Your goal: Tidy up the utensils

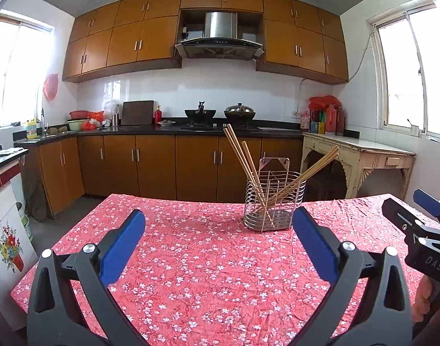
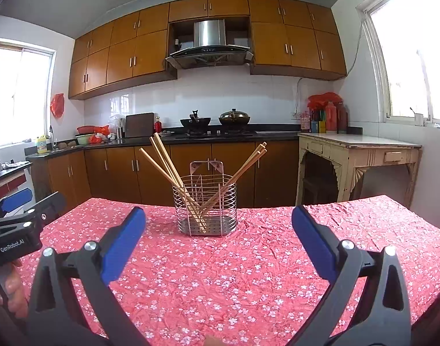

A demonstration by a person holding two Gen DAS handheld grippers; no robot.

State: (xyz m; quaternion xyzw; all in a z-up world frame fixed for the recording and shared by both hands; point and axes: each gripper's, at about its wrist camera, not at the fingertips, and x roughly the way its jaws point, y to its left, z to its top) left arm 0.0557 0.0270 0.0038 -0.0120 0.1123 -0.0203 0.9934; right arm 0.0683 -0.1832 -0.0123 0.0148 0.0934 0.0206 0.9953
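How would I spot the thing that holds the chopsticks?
Find the table under the red flowered cloth. Towards its far edge stands a wire utensil holder, the only thing standing on it, silver, with wooden chopsticks fanning out both ways.

Holder: shiny silver wire-metal basket (image 2: 207, 206)
Chopsticks: pale matt wooden sticks (image 2: 165, 160)
Cover: wrinkled red floral cloth (image 2: 220, 274)
Pads: matt blue gripper fingers (image 1: 121, 243)

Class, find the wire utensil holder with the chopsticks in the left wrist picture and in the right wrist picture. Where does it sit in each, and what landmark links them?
Left wrist view: wire utensil holder stands right of centre, near the table's far edge.
Right wrist view: wire utensil holder stands near centre, between the open blue fingers.
Shared landmark: the range hood on the far wall.
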